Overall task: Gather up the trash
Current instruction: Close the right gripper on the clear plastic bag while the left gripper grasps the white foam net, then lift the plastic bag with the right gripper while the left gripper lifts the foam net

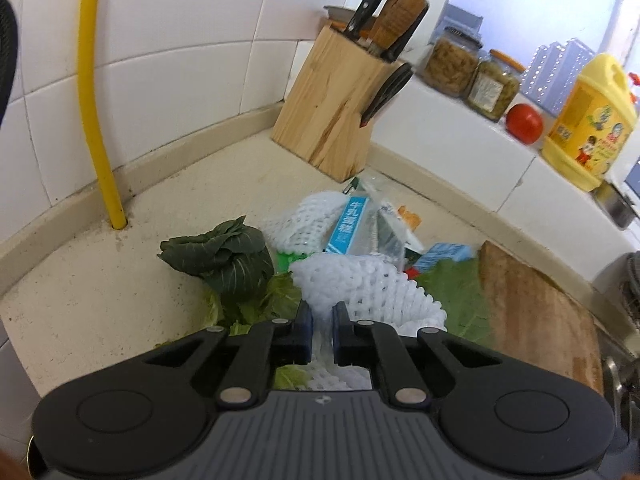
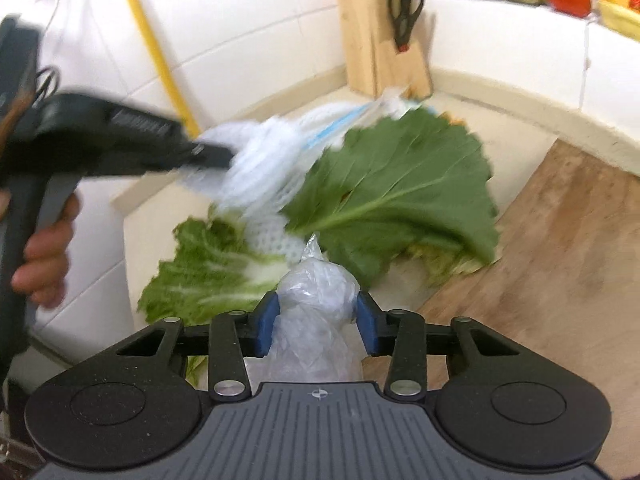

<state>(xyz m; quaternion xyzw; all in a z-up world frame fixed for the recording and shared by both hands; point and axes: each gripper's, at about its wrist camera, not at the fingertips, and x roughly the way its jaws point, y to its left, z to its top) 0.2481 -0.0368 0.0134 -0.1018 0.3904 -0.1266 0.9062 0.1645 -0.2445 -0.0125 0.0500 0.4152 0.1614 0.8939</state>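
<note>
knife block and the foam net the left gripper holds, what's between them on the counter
In the left wrist view: another white foam net and a blue-and-white milk carton, then bare counter up to the knife block.

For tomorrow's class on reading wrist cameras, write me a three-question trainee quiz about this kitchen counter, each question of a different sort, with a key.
1. True or false: the left gripper has its fingers closed on white foam netting.
2. Multiple choice: what sits between the right gripper's fingers? A) a tomato B) a crumpled clear plastic bag C) scissors
3. Short answer: what stands in the counter's far corner holding knives and scissors?

Key
1. True.
2. B.
3. The wooden knife block, with the scissors hung on its side.
</note>
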